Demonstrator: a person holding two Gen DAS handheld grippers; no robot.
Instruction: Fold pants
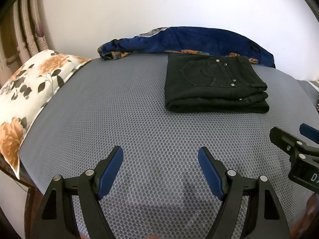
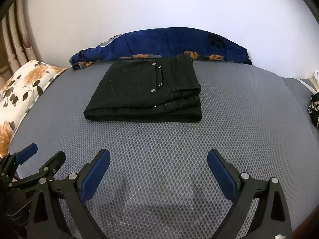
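My left gripper (image 1: 160, 160) and right gripper (image 2: 159, 163) both hang with jaws spread wide and nothing between them, over bare mat well short of the black jeans (image 2: 147, 91). The jeans lie folded in a thick, squarish stack toward the far side of the grey honeycomb-textured mat (image 2: 229, 119), back pocket and metal rivets facing up, just in front of the plush navy blanket (image 2: 169, 41). To me the fold looks finished. The risk now is meddling: stiff denim layers could slide or spring open if I nudge the stack's rounded near edge, or snag the loose waistband end.
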